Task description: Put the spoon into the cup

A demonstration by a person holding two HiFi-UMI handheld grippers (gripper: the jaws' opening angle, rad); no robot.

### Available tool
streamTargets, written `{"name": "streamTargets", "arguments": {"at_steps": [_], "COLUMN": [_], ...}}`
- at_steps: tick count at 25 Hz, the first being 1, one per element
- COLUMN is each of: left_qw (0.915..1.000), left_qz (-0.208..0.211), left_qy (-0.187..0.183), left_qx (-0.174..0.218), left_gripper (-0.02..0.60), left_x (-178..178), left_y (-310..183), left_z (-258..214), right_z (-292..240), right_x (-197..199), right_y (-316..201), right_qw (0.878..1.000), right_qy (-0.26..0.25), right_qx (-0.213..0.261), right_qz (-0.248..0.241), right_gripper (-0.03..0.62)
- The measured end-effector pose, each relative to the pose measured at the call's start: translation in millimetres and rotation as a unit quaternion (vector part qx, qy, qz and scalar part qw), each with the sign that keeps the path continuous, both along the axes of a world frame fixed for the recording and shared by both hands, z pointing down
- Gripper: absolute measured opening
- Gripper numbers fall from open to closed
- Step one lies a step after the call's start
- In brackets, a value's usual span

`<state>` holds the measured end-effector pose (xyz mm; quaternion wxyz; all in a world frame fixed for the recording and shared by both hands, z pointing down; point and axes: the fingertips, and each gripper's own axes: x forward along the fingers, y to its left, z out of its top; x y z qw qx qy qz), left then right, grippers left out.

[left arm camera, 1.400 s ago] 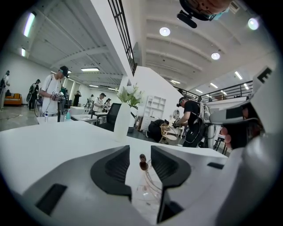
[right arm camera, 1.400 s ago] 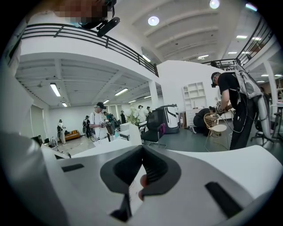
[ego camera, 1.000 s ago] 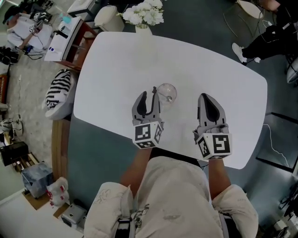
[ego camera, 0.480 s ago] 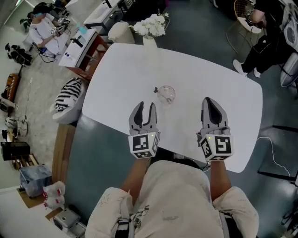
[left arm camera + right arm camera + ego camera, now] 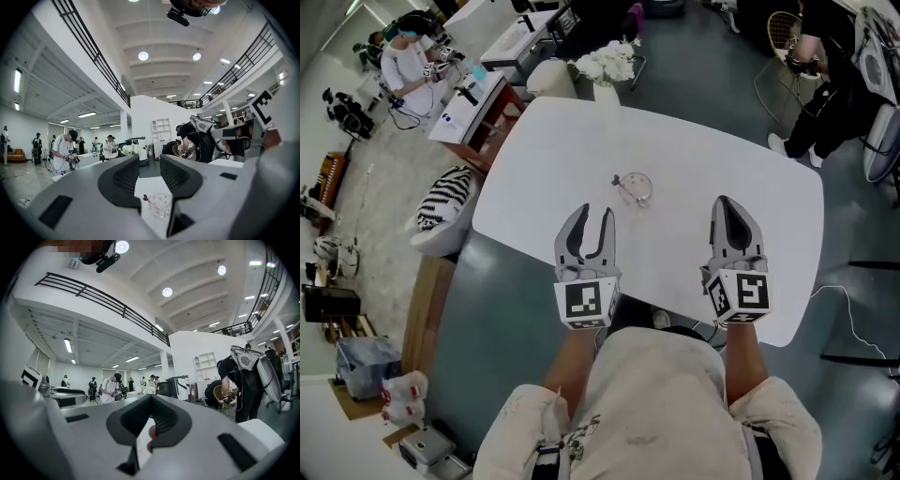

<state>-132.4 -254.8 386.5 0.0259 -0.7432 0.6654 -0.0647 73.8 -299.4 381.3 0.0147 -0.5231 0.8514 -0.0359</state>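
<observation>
A clear glass cup point(image 5: 637, 187) stands upright near the middle of the white table point(image 5: 694, 159). The spoon point(image 5: 622, 182) rests inside it, its dark handle end leaning out to the left. My left gripper point(image 5: 594, 217) is open and empty, a short way in front of the cup and slightly left of it. In the left gripper view the cup point(image 5: 161, 205) and spoon point(image 5: 149, 201) show low in the gap of my left gripper point(image 5: 149, 161). My right gripper point(image 5: 727, 202) is shut with nothing visible in it, to the cup's right; in its own view my right gripper point(image 5: 151, 398) is closed.
A vase of white flowers point(image 5: 608, 65) stands at the table's far edge. A striped chair point(image 5: 443, 198) sits at the left, below the table edge. People stand at a desk point(image 5: 467, 103) at far left and at top right point(image 5: 825, 80).
Both grippers have drawn back toward me, away from the cup; the left one was right beside the cup a second ago. The spoon stays in the cup.
</observation>
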Motion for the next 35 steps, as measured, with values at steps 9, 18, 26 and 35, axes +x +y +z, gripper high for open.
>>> {"name": "streamTargets", "arguments": {"at_steps": [9,18,26,35], "left_qw": [0.9997,0.9997,0.9995,0.9994], "left_qz": [-0.002,-0.001,-0.007,-0.007], "left_qy": [0.008,0.013,0.021,0.02], "left_qx": [0.024,0.019,0.021,0.028], "left_gripper": [0.135,0.05,0.008,0.008], "left_x": [0.9,2.8,-5.3,-8.6], "left_y": [12.9,19.8,27.4,32.7], "left_z": [-18.8,-21.1,-28.1,-33.3], "right_z": [-7.8,-11.3,-24.9,-30.2], "right_x": [2.7,-7.8,-14.7,-15.0], "right_y": [15.1,24.5,32.4,37.0], "right_qw": [1.0,1.0,0.999,0.999], "right_qy": [0.007,0.006,0.011,0.024], "right_qx": [0.014,0.014,0.034,0.041], "right_qz": [0.0,-0.011,-0.013,-0.008], "right_gripper": [-0.012,-0.012,-0.012,-0.012]}}
